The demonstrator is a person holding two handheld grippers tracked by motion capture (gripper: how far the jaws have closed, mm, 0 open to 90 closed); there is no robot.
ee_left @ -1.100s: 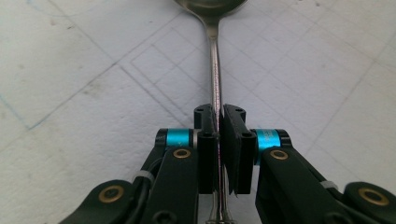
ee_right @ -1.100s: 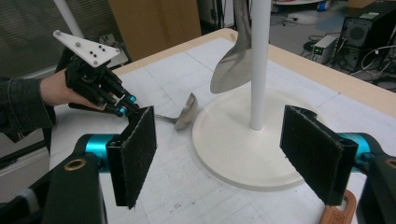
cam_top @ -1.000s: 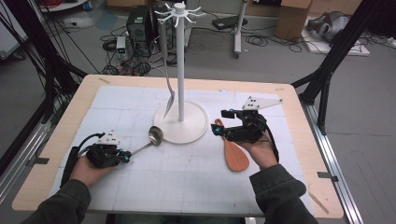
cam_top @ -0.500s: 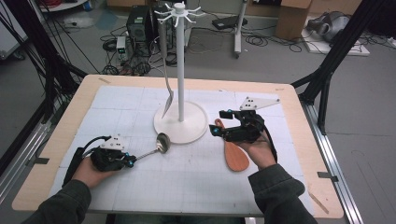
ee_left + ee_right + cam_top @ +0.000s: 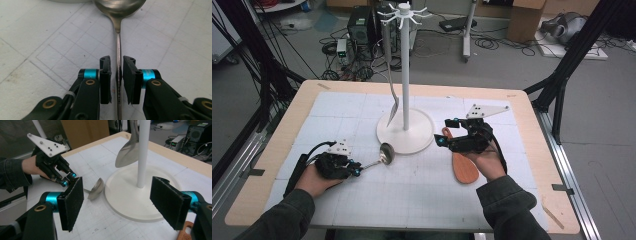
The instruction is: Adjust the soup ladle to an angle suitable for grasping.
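A metal ladle (image 5: 386, 152) lies with its bowl (image 5: 118, 7) on the white mat beside the base of a white hook stand (image 5: 412, 136). My left gripper (image 5: 117, 62) straddles the thin handle (image 5: 118, 47). Its jaws have just been opening, and a narrow gap shows on each side of the handle. My right gripper (image 5: 117, 197) hangs open and empty, facing the stand base (image 5: 135, 202) and the ladle's bowl (image 5: 96, 188). In the high view it (image 5: 446, 131) is above a wooden spatula (image 5: 464, 170). A metal utensil (image 5: 393, 107) hangs from the stand.
The stand's pole (image 5: 405, 70) rises mid-table with hooks at its top. The spatula's end (image 5: 184, 233) lies by my right jaw. The left gripper (image 5: 68, 179) and its hand are across the mat. Cables and equipment lie on the floor beyond the far edge.
The ladle's bowl has moved right and down to the mat by the stand base, with the left hand shifting slightly right. The right hand has kept still.
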